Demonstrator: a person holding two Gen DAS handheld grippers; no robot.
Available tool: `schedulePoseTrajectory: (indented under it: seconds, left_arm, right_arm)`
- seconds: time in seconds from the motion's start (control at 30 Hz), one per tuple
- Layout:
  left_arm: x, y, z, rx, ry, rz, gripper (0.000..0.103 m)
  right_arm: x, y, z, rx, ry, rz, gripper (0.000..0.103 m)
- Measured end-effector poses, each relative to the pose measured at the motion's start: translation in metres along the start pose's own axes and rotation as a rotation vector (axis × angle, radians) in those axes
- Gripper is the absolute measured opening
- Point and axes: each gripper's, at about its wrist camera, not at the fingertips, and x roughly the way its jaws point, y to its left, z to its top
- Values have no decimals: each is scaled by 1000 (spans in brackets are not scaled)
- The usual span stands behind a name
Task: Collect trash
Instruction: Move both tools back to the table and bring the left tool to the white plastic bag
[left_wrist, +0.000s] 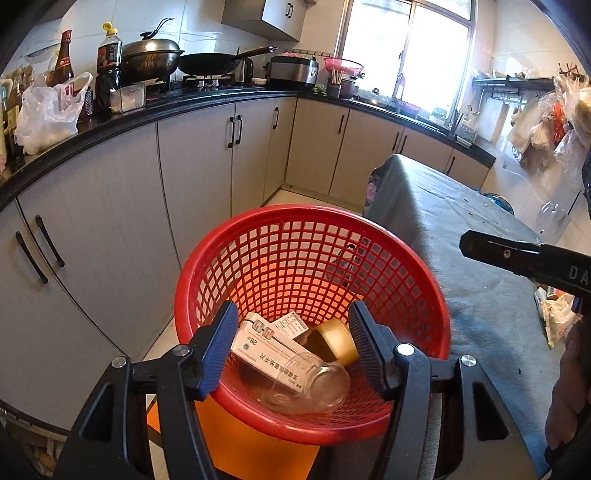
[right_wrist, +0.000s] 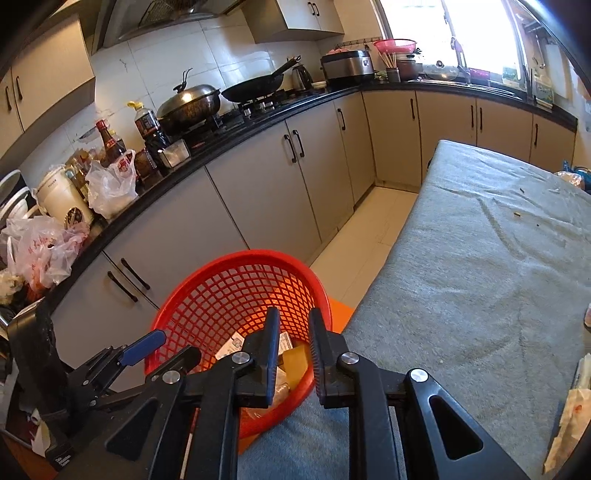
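Basket (left_wrist: 314, 258), red plastic mesh, stands just beside cloth-covered table (left_wrist: 461, 258), handy for dropping trash off edge. 3 items lie at bottom: white box (left_wrist: 258, 347), clear glass jar (left_wrist: 314, 384), gold lid (left_wrist: 334, 339). Left gripper (left_wrist: 293, 350) hangs over rim, fingers apart, nothing between them, likely just emptied. Right gripper (right_wrist: 293, 354) points into basket too, fingers almost together with narrow gap, gripping nothing. More wrappers (right_wrist: 569, 413) wait at table's near edge, apparently next.
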Motion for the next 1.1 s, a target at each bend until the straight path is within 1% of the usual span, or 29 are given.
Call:
schedulePoseTrajectory:
  seconds: [0.17,0.27,0.4,0.6,0.8,0.97,1.1]
  left_arm:
    - [-7,-7,0,12,-8,-1,61]
    - [-14,-14,0,24,-17,-4,61]
    - [-20,-25,2,44,-24,-10,61]
    - [-29,-53,4,98,-38,-30,61]
    - [-35,-97,2,182,-46,-66,63]
    - [-35,-142,-2,252,-34,-117,64]
    - [-33,-179,-10,320,-20,-156,65]
  right_arm:
    - [-14,-6,-5,22,-5,1,17]
    - [-23,-13,-10,34,-10,-8,21]
    - [-40,-27,-17,62,-27,-13,22]
    - [-70,-52,-26,108,-62,-17,24]
    - [-108,-84,-37,165,-106,-31,27]
    - [-147,-116,-50,211,-154,-70,30]
    - [-180,-145,-65,261,-194,-122,33]
